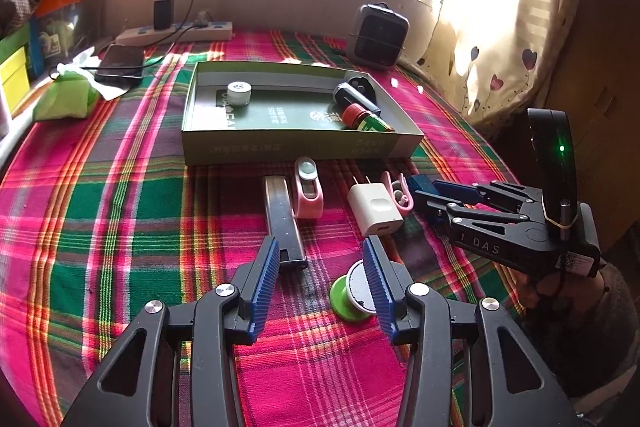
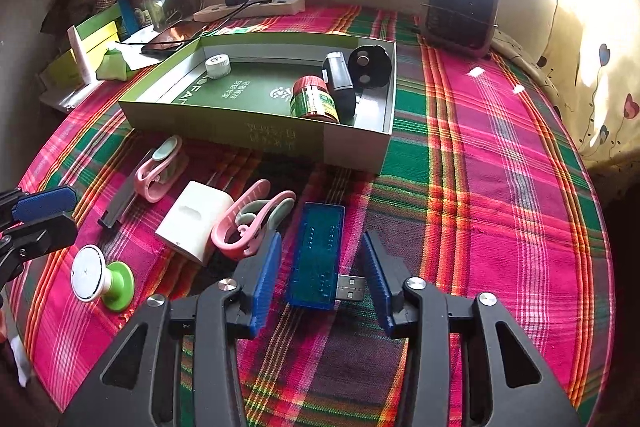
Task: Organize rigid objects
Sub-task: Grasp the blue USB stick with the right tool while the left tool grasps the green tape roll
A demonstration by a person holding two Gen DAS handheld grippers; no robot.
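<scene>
- Bright window light falls on a plaid cloth (image 1: 120, 227) of pink, green and red, seen from the left wrist.
- On the cloth sits a flat green box (image 1: 296, 143). Inside it are a white cap (image 1: 239, 93), a red-lidded jar (image 1: 366, 119) and a black tube (image 1: 356, 97).
- Just in front of the box lie a dark metal bar (image 1: 282, 215), a pink clip (image 1: 308, 193) and a white charger (image 1: 374, 205).
- The left gripper (image 1: 320, 267) hangs low over the cloth with its blue fingers (image 1: 266, 267) wide apart. Nothing is between them. A green and white spool (image 1: 352, 297) lies beside the right finger.
- The right gripper (image 1: 424, 193) is on the right, down by a blue stick (image 1: 420, 183).

- From the right wrist, the same cloth (image 2: 500, 187) fills the view, and a small heater (image 2: 464, 11) stands at the back.
- The right gripper (image 2: 320, 271) has its fingers apart, one on each side of the blue USB stick (image 2: 316, 251). They do not touch it. The stick lies flat on the cloth.
- A pink ear hook (image 2: 252, 223) and the charger (image 2: 196, 219) lie just left of it.
- The box (image 2: 280, 139) is farther back, with the jar (image 2: 314, 99) lying in it.
</scene>
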